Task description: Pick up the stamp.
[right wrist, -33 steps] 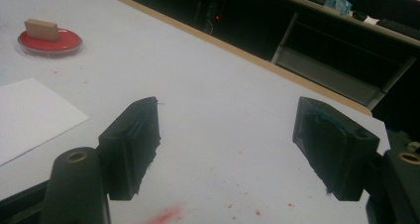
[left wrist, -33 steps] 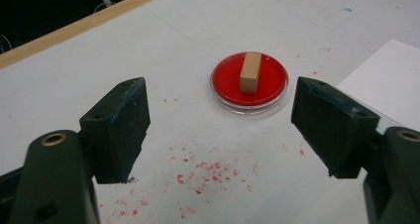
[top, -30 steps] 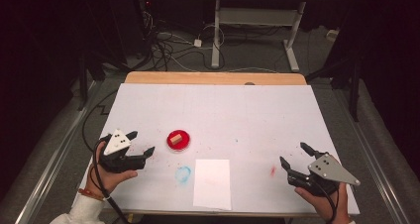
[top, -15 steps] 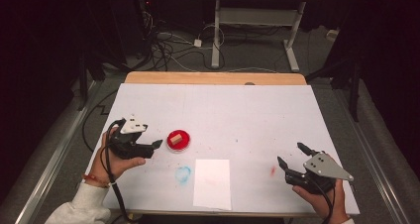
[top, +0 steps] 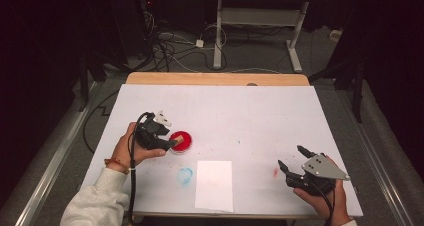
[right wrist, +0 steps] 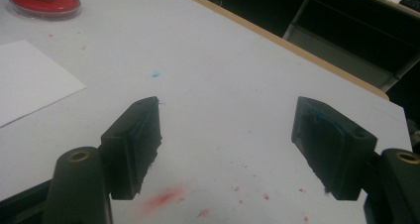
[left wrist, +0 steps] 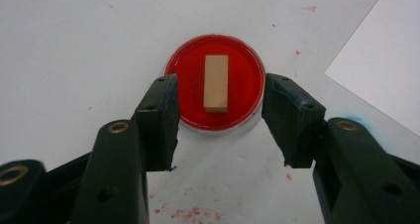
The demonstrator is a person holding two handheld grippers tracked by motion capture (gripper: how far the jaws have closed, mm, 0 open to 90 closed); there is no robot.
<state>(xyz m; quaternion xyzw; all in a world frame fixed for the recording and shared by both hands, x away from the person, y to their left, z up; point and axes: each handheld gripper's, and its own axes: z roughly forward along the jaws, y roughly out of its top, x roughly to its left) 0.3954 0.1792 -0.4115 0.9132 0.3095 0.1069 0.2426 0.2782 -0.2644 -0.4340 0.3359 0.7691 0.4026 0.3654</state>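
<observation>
Left gripper view: my left gripper (left wrist: 220, 122) half-open, jaws just been closing, straddling round red dish (left wrist: 246, 83) with small wooden block (left wrist: 216, 83), not gripping yet. Right gripper (right wrist: 228, 144) wide, idle.

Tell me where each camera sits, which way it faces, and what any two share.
High view: above the person's side, facing forward and down on the table; both hands, left gripper, right gripper.
Left gripper view: on that gripper, facing down on the red dish with its wooden block; its jaws, just closing, flank the dish without touching the block.
Right gripper view: low, facing across the table; its jaws spread wide.
All three share the dish and white paper sheet.
</observation>
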